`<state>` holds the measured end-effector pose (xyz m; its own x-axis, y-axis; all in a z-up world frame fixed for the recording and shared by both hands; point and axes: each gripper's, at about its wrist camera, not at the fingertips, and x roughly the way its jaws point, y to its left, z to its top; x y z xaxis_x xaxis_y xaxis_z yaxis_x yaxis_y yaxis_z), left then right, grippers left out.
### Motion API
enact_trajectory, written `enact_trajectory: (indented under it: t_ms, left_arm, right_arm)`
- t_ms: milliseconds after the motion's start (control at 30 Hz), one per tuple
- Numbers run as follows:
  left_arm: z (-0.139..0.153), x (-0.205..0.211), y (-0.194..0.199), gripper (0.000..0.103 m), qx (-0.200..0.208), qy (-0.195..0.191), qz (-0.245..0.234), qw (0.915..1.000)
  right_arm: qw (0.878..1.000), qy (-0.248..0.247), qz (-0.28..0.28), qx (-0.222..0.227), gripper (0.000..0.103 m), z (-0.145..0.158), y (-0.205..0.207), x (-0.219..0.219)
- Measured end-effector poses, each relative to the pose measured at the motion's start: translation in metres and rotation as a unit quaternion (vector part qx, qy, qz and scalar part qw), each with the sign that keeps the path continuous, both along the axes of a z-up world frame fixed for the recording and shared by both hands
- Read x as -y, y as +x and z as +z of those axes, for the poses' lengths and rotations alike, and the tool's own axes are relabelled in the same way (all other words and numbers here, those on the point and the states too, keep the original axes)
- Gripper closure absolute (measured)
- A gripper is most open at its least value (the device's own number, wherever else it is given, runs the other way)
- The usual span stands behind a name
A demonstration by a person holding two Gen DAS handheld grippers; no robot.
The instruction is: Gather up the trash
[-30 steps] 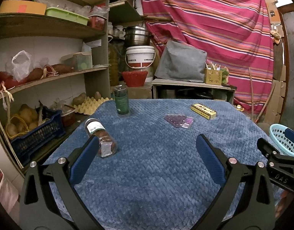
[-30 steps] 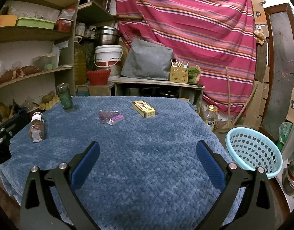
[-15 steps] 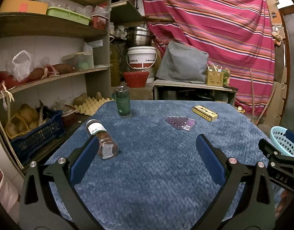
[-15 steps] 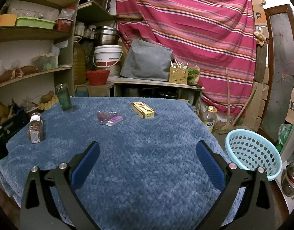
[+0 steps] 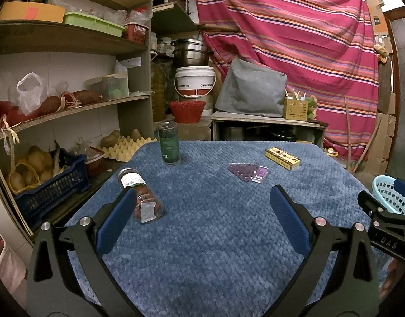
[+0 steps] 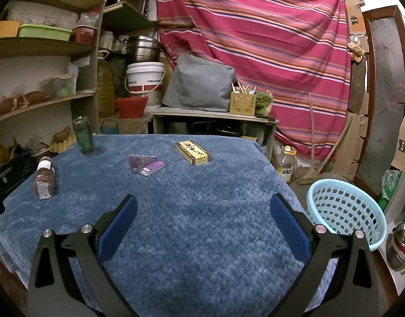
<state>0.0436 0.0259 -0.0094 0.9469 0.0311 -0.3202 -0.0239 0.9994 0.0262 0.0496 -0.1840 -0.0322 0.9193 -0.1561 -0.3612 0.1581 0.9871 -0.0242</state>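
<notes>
Left hand-held gripper [image 5: 202, 203]: fingers wide apart, nothing held, low over blue-covered table [image 5: 215, 251]. Right hand-held gripper [image 6: 202, 206]: fingers wide apart, nothing held, over table near edge.
Spice jar [image 5: 140, 195] on its side just beyond left finger pad [image 5: 115, 222].
Green bottle [image 5: 169, 146] upright at far left.
Purple packet [image 6: 145, 164] flat mid-table; yellow box [image 6: 193, 152] just beyond.
Light blue basket [image 6: 346, 211] on floor, right of table.

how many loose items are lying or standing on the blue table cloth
4: a tipped spice jar near the left edge, an upright green bottle behind it, a purple packet mid-table, a yellow box far right.
</notes>
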Motion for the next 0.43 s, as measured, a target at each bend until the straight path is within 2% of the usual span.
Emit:
enact_trajectory:
  t_ms: [433]
  left_arm:
    - [0.0045, 0.0000, 0.0015, 0.005, -0.002, 0.001, 0.001, 1.0000]
  right_arm:
    - [1.000, -0.001, 0.001, -0.003, 0.005, 0.0006, 0.0013, 0.0014]
